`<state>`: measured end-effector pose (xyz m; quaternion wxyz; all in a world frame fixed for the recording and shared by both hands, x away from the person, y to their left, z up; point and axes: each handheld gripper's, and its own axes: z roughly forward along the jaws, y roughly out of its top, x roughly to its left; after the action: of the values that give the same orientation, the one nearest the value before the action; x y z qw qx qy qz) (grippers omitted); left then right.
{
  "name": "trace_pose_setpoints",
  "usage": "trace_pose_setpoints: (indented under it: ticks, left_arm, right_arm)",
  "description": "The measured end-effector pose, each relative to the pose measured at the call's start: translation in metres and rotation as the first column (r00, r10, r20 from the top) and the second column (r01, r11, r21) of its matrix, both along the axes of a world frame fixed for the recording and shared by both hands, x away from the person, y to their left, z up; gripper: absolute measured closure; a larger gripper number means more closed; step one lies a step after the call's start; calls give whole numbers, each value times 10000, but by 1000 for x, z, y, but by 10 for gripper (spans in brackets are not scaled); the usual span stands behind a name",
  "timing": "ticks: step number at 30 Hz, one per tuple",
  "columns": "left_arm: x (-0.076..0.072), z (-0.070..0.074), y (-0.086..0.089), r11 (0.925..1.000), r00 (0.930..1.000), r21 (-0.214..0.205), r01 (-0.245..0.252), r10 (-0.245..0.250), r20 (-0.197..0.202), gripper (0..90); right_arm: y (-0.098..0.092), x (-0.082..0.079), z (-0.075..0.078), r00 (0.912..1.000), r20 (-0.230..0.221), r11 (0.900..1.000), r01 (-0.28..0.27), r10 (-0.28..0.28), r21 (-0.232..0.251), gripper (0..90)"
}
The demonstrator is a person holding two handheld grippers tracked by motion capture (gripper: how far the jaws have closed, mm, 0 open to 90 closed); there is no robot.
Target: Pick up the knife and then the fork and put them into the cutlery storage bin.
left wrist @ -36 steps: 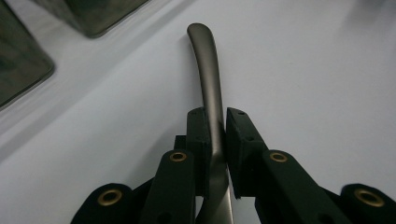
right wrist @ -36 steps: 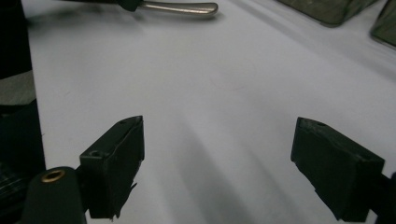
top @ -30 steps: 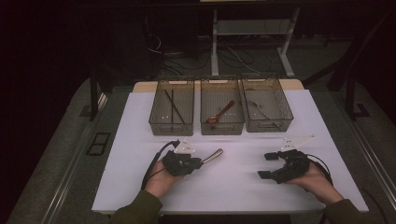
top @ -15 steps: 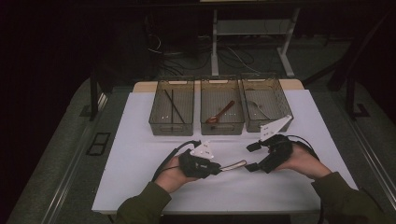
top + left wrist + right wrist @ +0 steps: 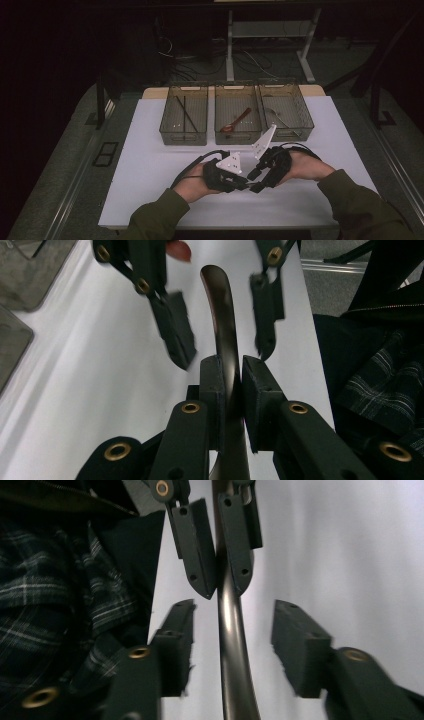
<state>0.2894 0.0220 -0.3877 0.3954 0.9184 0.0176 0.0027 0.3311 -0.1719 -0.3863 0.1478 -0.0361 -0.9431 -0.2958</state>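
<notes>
My left gripper point(image 5: 243, 186) is shut on a dark, curved metal utensil handle point(image 5: 220, 300), holding it just above the white table point(image 5: 150, 165). In the left gripper view its two pads point(image 5: 212, 385) press the handle from both sides. My right gripper point(image 5: 255, 180) faces it, tip to tip, at the table's front middle. In the right gripper view the right gripper point(image 5: 235, 612) is open, one jaw on each side of the handle point(image 5: 235, 670) with a gap on both sides, and the left gripper point(image 5: 222, 590) clamps the handle farther along. The utensil's head is hidden.
Three see-through bins stand in a row at the back of the table. The left bin point(image 5: 183, 138) holds dark chopsticks point(image 5: 184, 112), the middle bin point(image 5: 239, 136) a reddish-brown spoon point(image 5: 239, 120), and the right bin point(image 5: 295, 132) a thin metal piece. Sleeved forearms come in from the bottom edge.
Both hands have come together at the table's front middle. The right gripper has moved left, and its open jaws now straddle the handle that the left gripper holds.
</notes>
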Motion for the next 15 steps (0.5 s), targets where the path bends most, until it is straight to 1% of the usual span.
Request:
trace_pose_setpoints:
  ticks: [2,5,6,8,10,12,13,15]
  left_arm:
    - [1,1,-1,9998,9999,107,141,-142,92,792]
    - [0,1,-2,9997,9997,115,219,-220,124,792]
    - [-1,1,-3,9997,9998,128,211,-212,69,792]
    - [-1,2,-3,9993,9992,215,320,-324,216,792]
    - [-1,2,-4,9992,9992,221,345,-349,212,792]
    - [-1,2,-5,9990,9989,228,385,-391,272,792]
    - [-2,2,-5,9990,9991,243,379,-384,191,792]
    - [0,3,-5,9986,9981,256,468,-477,393,792]
  right_arm:
    - [1,2,-2,9997,-97,9996,-246,245,-107,553]
    - [3,2,-6,9989,-200,9984,-440,433,-348,594]
    - [3,2,-7,9985,-284,9979,-475,462,-435,613]
    - [3,3,-9,9976,-349,9967,-614,595,-533,640]
    - [3,2,-10,9972,-503,9955,-587,550,-744,671]
    - [3,3,-10,9965,-586,9952,-645,602,-739,696]
    - [3,3,-10,9961,-590,9949,-705,663,-718,714]
    - [4,3,-11,9951,-539,9941,-861,826,-659,755]
